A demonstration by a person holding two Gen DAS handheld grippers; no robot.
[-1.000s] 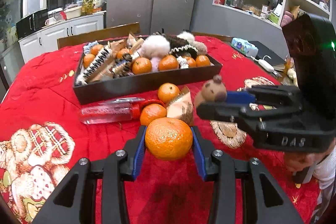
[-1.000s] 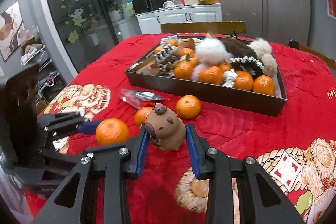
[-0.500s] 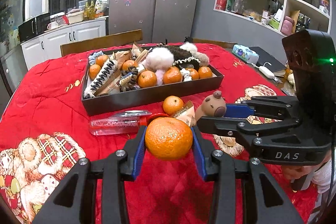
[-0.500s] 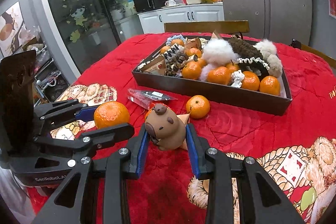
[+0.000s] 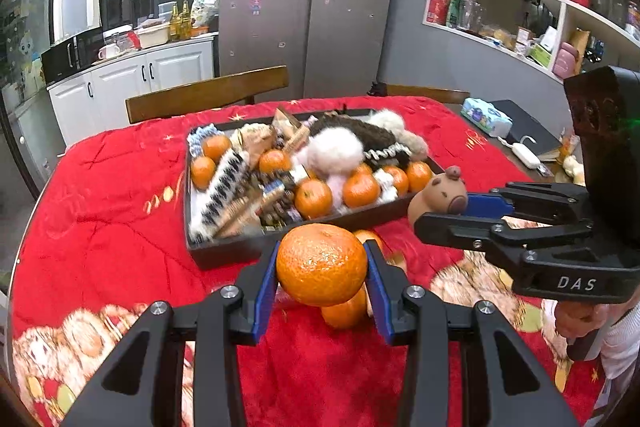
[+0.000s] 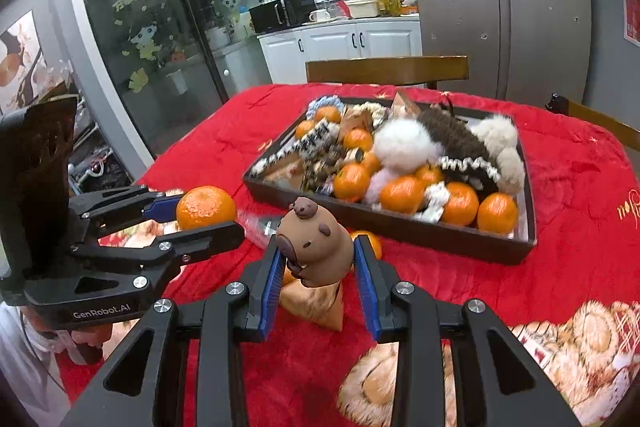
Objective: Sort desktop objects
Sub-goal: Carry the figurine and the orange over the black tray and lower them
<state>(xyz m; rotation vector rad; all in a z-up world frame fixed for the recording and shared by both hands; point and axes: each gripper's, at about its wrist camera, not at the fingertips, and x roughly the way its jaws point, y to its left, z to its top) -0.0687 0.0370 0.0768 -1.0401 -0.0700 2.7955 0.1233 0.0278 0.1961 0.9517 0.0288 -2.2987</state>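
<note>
My left gripper is shut on a tangerine and holds it above the red tablecloth, short of the dark tray. The tray holds several tangerines, plush toys and snack packets. My right gripper is shut on a brown capybara figurine, also lifted, near the tray's front wall. The right gripper with the figurine shows in the left wrist view. The left gripper with the tangerine shows in the right wrist view.
On the cloth before the tray lie a loose tangerine, another, a tan wedge packet and a clear wrapper. A tissue pack and white adapter lie far right. Wooden chairs stand behind the table.
Both grippers have risen and moved toward the tray with their loads. The tangerine and figurine now sit higher against the tray's front wall.
</note>
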